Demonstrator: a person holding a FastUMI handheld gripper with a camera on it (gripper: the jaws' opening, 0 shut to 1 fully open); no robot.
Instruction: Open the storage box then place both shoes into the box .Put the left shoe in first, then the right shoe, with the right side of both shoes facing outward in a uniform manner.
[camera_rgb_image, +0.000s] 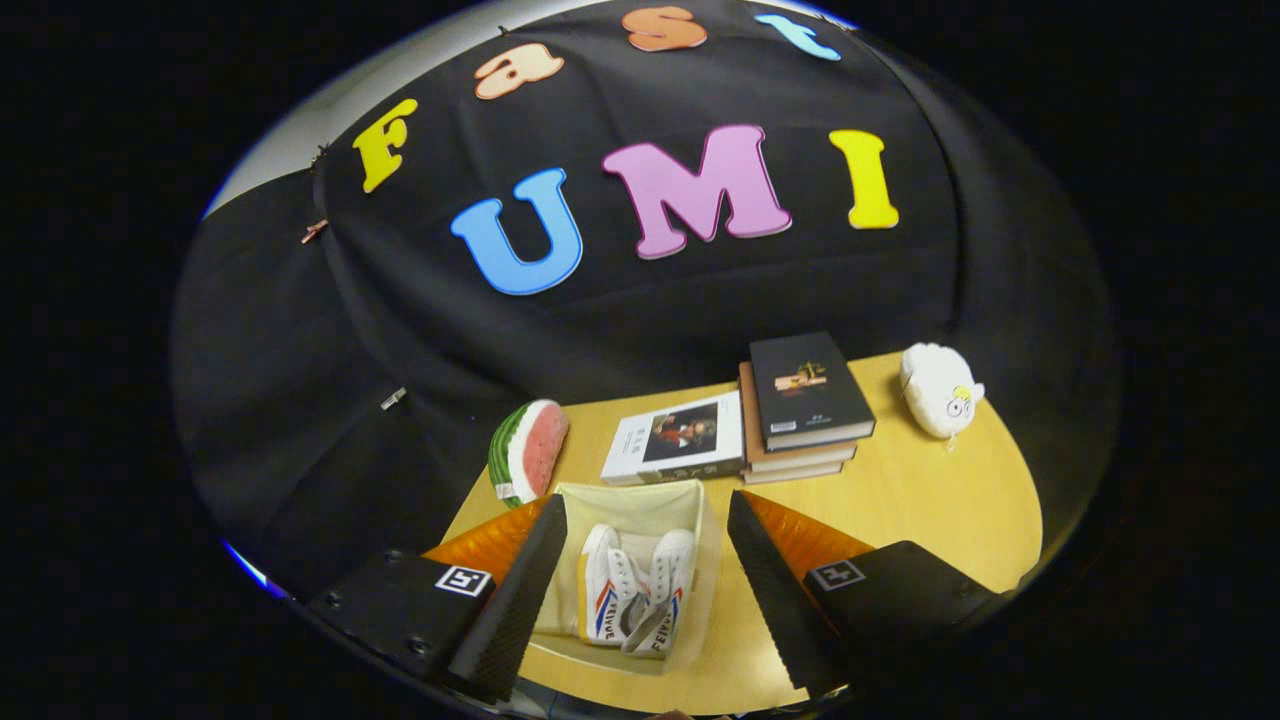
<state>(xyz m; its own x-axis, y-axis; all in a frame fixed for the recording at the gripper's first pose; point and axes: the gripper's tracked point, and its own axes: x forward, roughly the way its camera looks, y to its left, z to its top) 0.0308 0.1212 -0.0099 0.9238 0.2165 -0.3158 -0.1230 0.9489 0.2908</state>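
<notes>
Spread fingers (520, 590), shoes (635, 590) between, inside box (640, 500)

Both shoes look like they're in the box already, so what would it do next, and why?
Probably just back away: both white shoes already lie side by side inside the open storage box, and the hand-held gripper hangs open above them, its fingers holding nothing.

Claw (640, 590) open above storage box (690, 500), both shoes (635, 595) inside, books (800, 410) beyond
</notes>
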